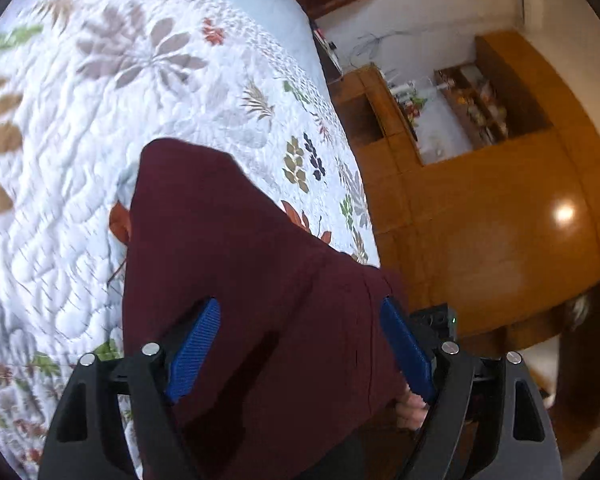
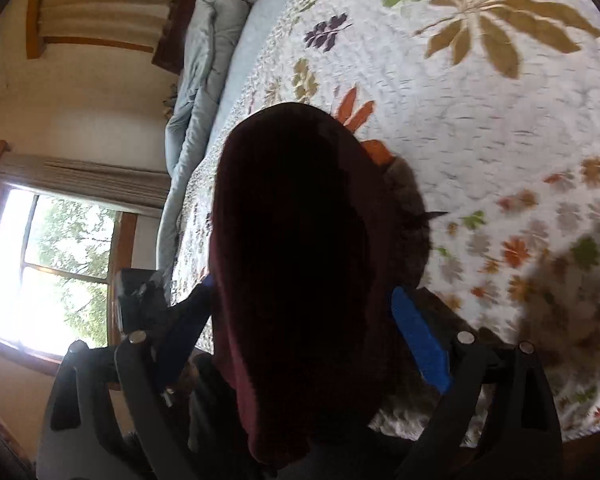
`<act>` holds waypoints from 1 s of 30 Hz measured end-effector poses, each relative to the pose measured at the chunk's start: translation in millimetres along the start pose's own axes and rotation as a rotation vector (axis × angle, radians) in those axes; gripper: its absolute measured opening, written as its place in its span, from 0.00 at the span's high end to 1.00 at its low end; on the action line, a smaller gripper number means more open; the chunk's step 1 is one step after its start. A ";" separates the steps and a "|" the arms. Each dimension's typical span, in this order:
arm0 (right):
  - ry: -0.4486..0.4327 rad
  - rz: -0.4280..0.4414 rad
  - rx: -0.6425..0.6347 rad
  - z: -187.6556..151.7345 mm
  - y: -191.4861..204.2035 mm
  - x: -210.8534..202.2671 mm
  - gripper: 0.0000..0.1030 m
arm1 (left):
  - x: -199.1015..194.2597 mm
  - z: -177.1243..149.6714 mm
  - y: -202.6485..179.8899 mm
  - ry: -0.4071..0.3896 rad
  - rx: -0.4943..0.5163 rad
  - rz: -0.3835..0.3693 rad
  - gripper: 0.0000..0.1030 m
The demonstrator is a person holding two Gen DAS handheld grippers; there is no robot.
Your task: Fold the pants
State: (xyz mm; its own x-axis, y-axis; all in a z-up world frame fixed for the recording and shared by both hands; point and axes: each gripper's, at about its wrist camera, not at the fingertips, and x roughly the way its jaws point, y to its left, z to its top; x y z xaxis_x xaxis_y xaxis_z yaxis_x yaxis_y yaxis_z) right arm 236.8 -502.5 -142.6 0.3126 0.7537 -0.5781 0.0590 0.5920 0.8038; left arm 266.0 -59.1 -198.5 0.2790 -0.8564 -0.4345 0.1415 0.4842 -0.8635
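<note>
My left tool (image 1: 300, 344) and right tool (image 2: 304, 320) both stand wide open, pads clear of cloth; the dark maroon fabric pants (image 1: 236, 280) lie bunched on the leaf-patterned white quilted bed (image 1: 80, 140) (released there, I'd judge, for squaring up the fold).

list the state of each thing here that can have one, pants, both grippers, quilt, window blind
pants: maroon, bunched, draped over the bed edge
left gripper: open, fingers either side of the pants
right gripper: open, pants between its fingers
quilt: spread flat
window blind: raised
</note>
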 end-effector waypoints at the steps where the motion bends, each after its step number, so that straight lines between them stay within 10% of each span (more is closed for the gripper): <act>1: 0.016 -0.018 -0.023 2.0 5.4 4.9 0.42 | 1.3 0.7 3.3 -0.007 -0.006 -0.003 0.20; 3: 0.023 -0.036 -0.055 6.6 15.7 10.1 0.73 | 1.1 -0.2 8.9 -0.030 -0.013 -0.015 0.20; 9: -0.048 -0.066 -0.308 9.9 93.2 5.6 0.78 | -3.4 -8.1 27.9 -0.121 -0.059 -0.071 0.20; 14: -0.056 -0.244 -0.254 9.3 33.9 20.7 0.74 | 2.1 -18.4 43.6 -0.190 -0.054 -0.118 0.23; 16: -0.065 -0.186 -0.163 5.1 4.9 22.8 0.61 | 4.7 -20.2 36.9 -0.190 -0.025 -0.080 0.23; 19: -0.107 -0.214 -0.204 0.3 25.4 8.2 0.43 | -2.0 -16.1 32.5 -0.172 -0.028 -0.058 0.23; 23: -0.216 -0.259 -0.154 11.6 34.5 -28.3 0.46 | -25.3 -8.4 16.8 -0.186 -0.018 -0.064 0.22; 30: -0.116 -0.036 -0.189 51.3 75.7 9.5 0.48 | -24.1 29.2 -0.1 -0.103 -0.022 -0.170 0.17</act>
State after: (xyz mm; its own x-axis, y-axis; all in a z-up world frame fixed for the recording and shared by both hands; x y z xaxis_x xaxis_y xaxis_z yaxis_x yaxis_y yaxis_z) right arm 292.9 -465.1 -80.1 0.4214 0.6997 -0.5770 -0.1029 0.6690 0.7361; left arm 286.9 -33.2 -180.5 0.3486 -0.9020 -0.2549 0.1737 0.3294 -0.9281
